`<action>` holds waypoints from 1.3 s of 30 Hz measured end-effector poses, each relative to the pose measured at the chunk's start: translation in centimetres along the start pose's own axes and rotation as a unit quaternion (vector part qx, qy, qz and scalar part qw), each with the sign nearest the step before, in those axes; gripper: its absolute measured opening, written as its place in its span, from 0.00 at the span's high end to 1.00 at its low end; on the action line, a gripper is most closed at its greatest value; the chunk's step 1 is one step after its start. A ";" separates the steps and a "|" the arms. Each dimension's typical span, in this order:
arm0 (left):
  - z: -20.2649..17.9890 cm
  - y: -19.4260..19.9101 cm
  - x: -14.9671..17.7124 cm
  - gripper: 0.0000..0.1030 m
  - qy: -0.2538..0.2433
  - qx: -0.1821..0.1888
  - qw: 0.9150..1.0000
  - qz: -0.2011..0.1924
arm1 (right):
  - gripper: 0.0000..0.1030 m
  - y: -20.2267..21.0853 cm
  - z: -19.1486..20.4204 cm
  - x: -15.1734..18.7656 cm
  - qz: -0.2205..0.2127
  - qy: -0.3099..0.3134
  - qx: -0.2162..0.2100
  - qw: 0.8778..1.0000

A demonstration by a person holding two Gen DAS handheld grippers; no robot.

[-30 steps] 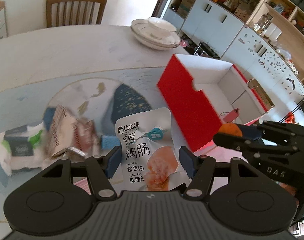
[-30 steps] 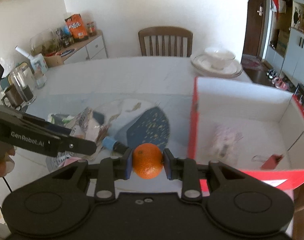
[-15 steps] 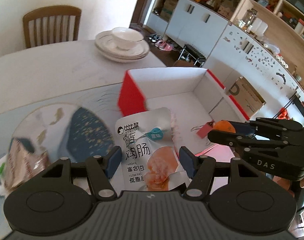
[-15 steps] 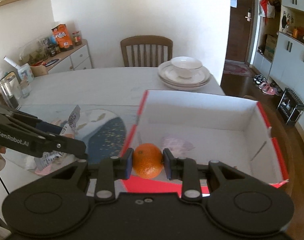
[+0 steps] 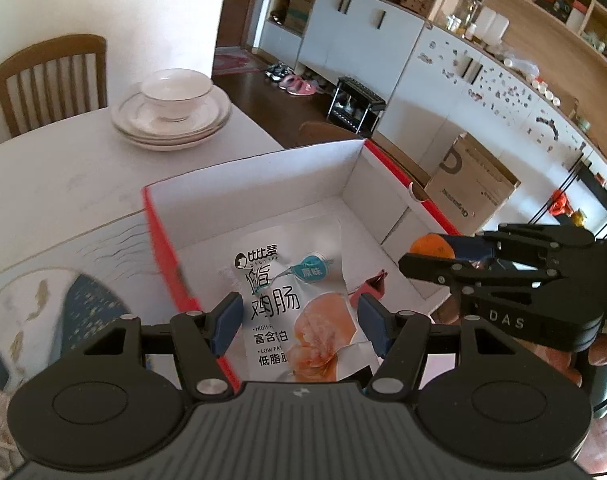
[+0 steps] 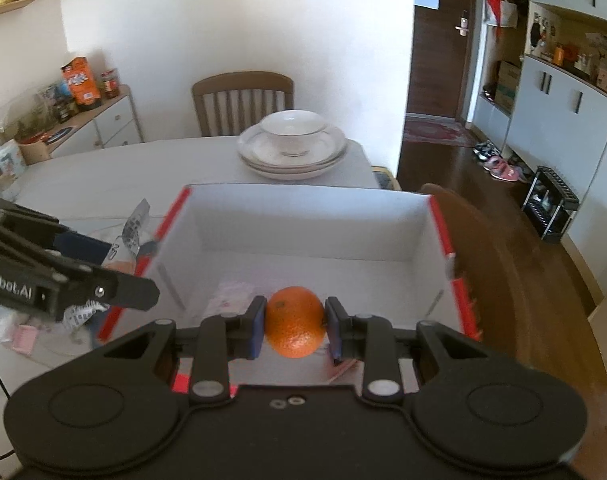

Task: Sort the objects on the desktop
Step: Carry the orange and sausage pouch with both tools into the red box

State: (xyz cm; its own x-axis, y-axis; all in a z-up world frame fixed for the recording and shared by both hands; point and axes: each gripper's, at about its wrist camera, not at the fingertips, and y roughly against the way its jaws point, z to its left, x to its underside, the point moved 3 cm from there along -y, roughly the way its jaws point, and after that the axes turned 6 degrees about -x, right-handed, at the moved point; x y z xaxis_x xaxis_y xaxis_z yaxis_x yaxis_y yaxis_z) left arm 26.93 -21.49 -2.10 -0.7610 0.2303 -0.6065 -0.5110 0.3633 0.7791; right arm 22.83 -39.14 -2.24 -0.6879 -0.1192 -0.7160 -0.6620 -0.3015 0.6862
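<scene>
Both wrist cameras look forward and down, close above the red box [image 5: 263,184] [image 6: 303,220] at the desk's [image 5: 83,168] [image 6: 115,172] edge; each sees the other's tongs.

Both tools, left [image 5: 299,322] with pouch [image 5: 299,304], right [image 6: 295,326] with orange [image 6: 294,321], now over the red box [image 6: 449,248].

The left gripper [image 5: 297,318] is held level, its two blue-padded fingers [image 5: 226,322] set apart with a snack pouch [image 5: 293,304] clamped between them. The right gripper [image 6: 295,326] is closed on an orange [image 6: 294,321], which is pressed from both sides by the blue pads [image 6: 257,330]. In the left wrist view the right gripper [image 5: 431,256] is seen just to the right, pointed leftward. In the right wrist view the left gripper [image 6: 115,268] is seen at the left edge, pointed rightward.
</scene>
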 end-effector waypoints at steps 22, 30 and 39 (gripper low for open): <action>-3.0 -10.2 -3.8 0.39 -0.053 -0.025 0.996 0.071 | 0.71 -9.5 -5.4 -2.1 0.085 -0.014 0.023 0.996; -2.8 -12.4 -3.2 0.39 -0.076 -0.038 0.991 0.099 | 0.71 -12.3 -6.1 -2.1 0.136 -0.024 0.011 0.990; -3.4 -13.6 -2.7 0.39 -0.112 -0.046 0.985 0.120 | 0.71 -14.9 -5.9 -1.8 0.209 -0.028 0.014 0.977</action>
State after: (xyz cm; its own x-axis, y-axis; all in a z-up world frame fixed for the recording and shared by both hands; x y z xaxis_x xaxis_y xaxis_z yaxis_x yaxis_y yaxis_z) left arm 34.57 -30.15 -10.56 -0.7631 0.4963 -0.4141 -0.3686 0.1922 0.9095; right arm 35.66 -40.01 -11.95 -0.9146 -0.1748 -0.3645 -0.3268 -0.2113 0.9212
